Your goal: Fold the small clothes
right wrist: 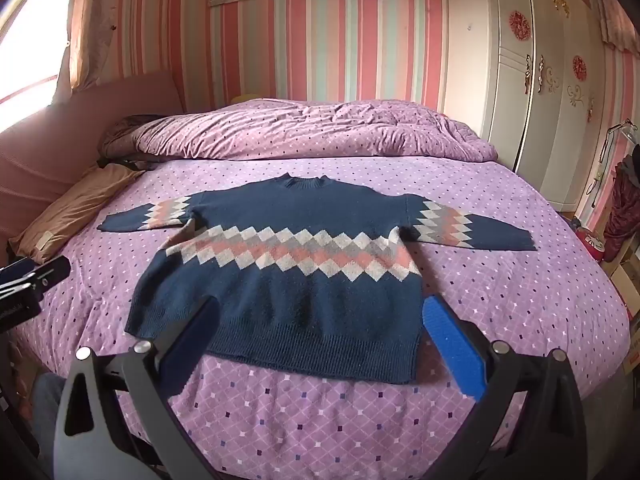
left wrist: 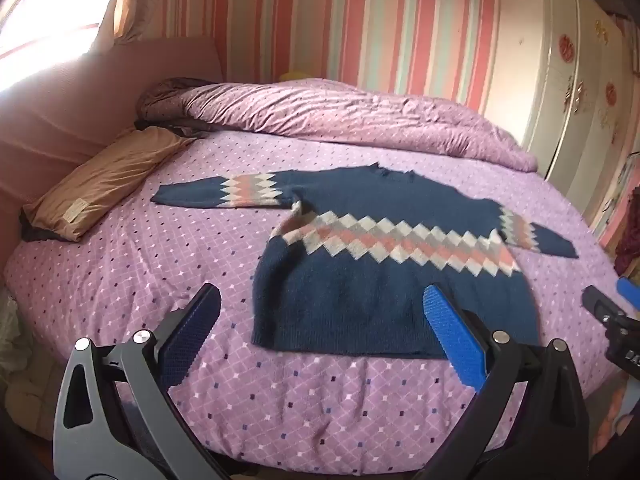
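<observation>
Sweater (right wrist: 280, 280) is the job here: both grippers, left (left wrist: 320, 308) and right (right wrist: 320, 320), hover wide open and empty over its hem. It lies flat on the bed (right wrist: 520, 300), sleeves out. I'd pinch one sleeve cuff first and fold it across the chest, keeping the knit flat.

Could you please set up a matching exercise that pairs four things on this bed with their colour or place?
Things:
1. sweater
2. pillow
3. duvet
4. left gripper

Descriptions:
A. tan, lying at the left edge of the bed
B. open, empty, above the hem
C. navy with a diamond band, spread flat
D. purple, bunched along the far side

Pairs: 1-C, 2-A, 3-D, 4-B
</observation>
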Demonstrator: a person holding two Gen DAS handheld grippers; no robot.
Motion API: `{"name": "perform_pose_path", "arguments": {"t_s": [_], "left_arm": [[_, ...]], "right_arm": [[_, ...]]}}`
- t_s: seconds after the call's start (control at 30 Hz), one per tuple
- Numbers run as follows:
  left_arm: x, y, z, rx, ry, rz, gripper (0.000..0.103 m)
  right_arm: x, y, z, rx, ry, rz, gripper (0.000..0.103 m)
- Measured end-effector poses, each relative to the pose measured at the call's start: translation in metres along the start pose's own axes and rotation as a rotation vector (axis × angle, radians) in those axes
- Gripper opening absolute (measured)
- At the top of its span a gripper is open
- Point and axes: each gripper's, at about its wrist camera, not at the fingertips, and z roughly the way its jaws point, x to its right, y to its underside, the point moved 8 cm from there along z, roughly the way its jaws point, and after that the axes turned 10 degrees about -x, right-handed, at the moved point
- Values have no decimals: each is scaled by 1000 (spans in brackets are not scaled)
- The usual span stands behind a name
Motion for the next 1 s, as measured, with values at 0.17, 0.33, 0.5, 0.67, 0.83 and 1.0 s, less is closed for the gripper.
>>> {"name": "perform_pose_path", "arguments": {"t_s": [0.17, 0.33, 0.5, 0.67, 0.83, 1.0], "left_arm": [[-5, -4, -7, 46, -22, -11, 100], [-6, 0, -5, 33, -30, -17, 100], [-6, 2, -2, 28, -33, -19, 100], [-6, 3, -2, 31, -33, -18, 100], [-4, 3, -2, 31, -27, -15, 100], [-5, 4, -2, 25, -26, -15, 100]], "right_arm": [[1, -1, -1, -1, -5, 3, 102], [2, -1, -2, 2, -8, 3, 102], [4, -1, 2, 4, -11, 7, 102], [1, -6, -3, 5, -8, 3, 102], [-2, -8, -3, 6, -7, 3, 102], [-1, -8, -3, 6, -4, 4, 102]]}}
